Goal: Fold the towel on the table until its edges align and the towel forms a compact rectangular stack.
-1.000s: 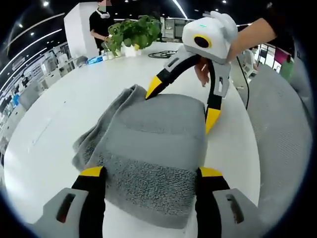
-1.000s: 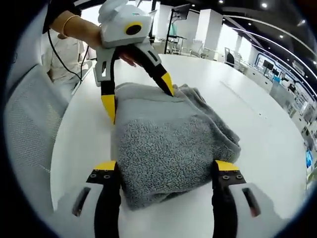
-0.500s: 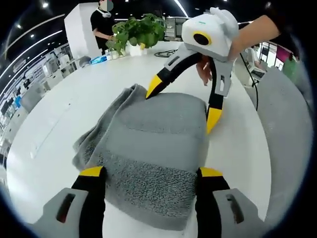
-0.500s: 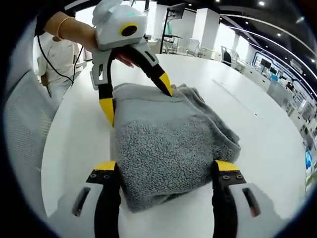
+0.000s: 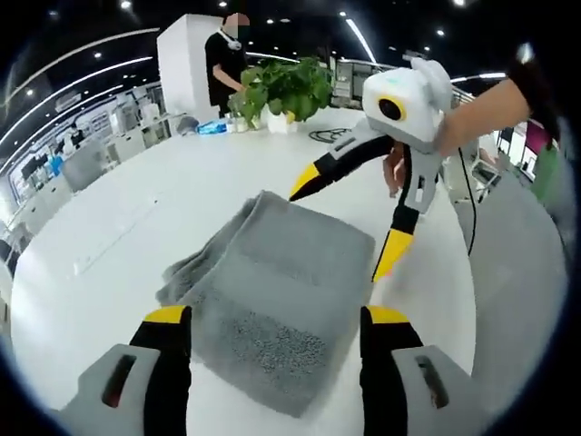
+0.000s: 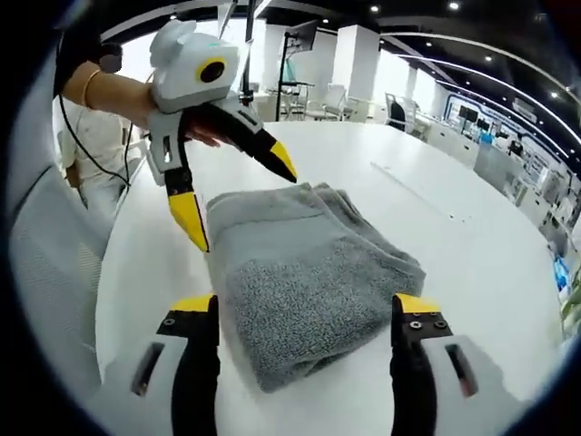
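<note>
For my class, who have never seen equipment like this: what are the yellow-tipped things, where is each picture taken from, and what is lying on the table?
There is no robot here. A person holds a hand-held tool in each hand, each with two yellow-tipped jaws and its own fisheye camera. In the left gripper view, the left tool rises from the bottom, and the right tool faces it from across the table. The right gripper view is the reverse: the right tool is at the bottom, the left tool opposite. A grey towel, folded into a thick stack, lies on the white table. Both tools are open and hold nothing. A potted plant stands further back.
</note>
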{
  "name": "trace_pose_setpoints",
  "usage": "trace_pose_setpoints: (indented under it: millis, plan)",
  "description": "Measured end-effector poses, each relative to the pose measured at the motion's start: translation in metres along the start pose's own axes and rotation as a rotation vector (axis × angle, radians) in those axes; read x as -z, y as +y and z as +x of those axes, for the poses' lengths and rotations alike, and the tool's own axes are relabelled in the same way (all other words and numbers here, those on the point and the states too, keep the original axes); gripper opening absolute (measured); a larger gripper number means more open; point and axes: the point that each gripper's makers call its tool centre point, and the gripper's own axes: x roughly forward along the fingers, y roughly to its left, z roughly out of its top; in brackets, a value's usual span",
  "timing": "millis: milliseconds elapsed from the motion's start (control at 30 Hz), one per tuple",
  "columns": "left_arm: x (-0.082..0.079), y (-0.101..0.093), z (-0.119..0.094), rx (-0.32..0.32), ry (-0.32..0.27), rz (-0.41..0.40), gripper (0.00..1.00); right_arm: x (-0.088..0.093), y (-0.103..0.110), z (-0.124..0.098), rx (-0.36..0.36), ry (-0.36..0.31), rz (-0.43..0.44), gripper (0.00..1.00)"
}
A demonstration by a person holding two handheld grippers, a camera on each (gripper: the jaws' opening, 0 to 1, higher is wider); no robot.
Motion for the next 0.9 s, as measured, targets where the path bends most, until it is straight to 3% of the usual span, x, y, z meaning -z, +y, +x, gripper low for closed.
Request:
trace_pose_setpoints:
  millis: [100,333,400,567,900]
  plan:
    - [-0.009,0.003,-0.016,-0.063,-0.055,-0.049,0.8,-0.01,0.001,-0.013,0.036,-0.03,0.028,0.79]
    - [-0.019,0.002,-0.057,-0.129,-0.131,-0.118,0.81,-0.027,0.002,-0.048,0.125,-0.082,0.106,0.83]
    - [-0.025,0.004,-0.07,-0.157,-0.18,-0.136,0.81,-0.035,0.003,-0.06,0.162,-0.116,0.15,0.83]
    - [-0.029,-0.001,-0.096,-0.18,-0.213,-0.167,0.83,-0.048,0.013,-0.086,0.215,-0.17,0.218,0.87]
    - [-0.032,-0.011,-0.141,-0.246,-0.278,-0.212,0.92,-0.058,0.036,-0.122,0.269,-0.218,0.27,0.91]
